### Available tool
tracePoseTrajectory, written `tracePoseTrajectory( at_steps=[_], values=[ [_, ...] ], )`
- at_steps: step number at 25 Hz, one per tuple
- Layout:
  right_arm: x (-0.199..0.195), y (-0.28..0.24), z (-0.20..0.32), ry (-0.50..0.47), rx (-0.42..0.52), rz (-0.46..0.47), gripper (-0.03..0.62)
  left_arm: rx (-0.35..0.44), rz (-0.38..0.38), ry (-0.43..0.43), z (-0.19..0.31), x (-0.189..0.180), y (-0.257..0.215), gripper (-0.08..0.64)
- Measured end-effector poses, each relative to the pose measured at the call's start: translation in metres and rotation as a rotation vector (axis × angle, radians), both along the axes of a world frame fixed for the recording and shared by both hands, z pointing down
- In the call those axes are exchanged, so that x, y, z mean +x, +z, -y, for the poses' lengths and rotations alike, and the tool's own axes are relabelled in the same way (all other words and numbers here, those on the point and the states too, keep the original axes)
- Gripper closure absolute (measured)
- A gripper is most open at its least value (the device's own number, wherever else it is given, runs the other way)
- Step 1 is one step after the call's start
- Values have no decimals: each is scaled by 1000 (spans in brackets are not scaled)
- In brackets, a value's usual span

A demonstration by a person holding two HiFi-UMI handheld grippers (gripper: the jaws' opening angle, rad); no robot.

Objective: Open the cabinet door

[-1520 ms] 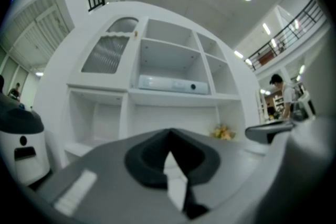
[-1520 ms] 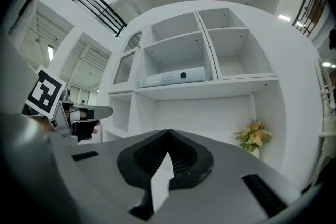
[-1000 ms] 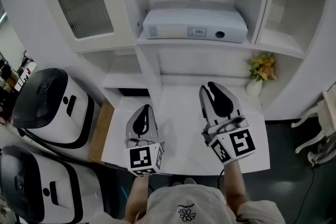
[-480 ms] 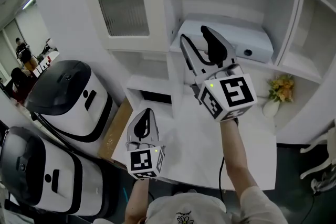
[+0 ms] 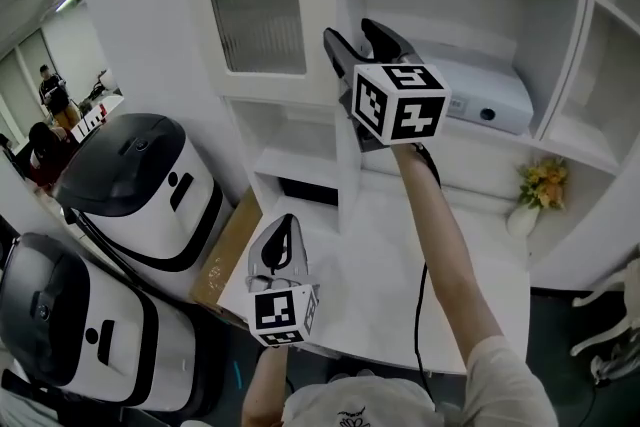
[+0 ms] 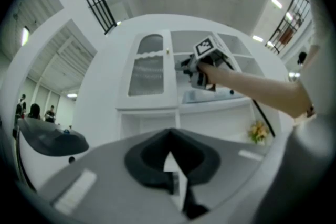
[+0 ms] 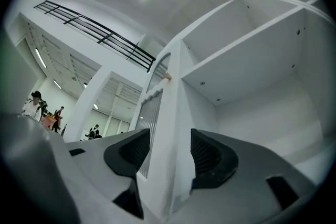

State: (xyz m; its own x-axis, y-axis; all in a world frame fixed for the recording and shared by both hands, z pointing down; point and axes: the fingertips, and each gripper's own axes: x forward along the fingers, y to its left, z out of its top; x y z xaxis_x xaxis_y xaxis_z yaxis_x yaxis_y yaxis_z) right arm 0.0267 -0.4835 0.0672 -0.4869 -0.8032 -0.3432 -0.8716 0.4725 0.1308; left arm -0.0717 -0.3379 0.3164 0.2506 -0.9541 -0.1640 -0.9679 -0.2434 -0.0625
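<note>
Right gripper (image 5: 350, 35) has lifted to the cabinet door (image 5: 262, 5) at far left, jaws opening around its right edge without gripping yet; left gripper (image 5: 281, 240) sits near, jaws together, empty.

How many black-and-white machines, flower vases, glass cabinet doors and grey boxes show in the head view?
Black-and-white machines: 2
Flower vases: 1
Glass cabinet doors: 1
Grey boxes: 1
Total: 5
</note>
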Motion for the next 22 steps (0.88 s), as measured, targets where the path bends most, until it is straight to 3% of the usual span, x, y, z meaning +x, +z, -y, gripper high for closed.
tracePoseTrajectory(
  at_steps=[8,22],
  values=[
    [-20,15,31,9,-131,-41,374,-24,-35,-15,2,-9,9,554],
    [-26,24,48,95,-156,-95,374,-2,-35,-54,0,-30,3,554]
  ],
)
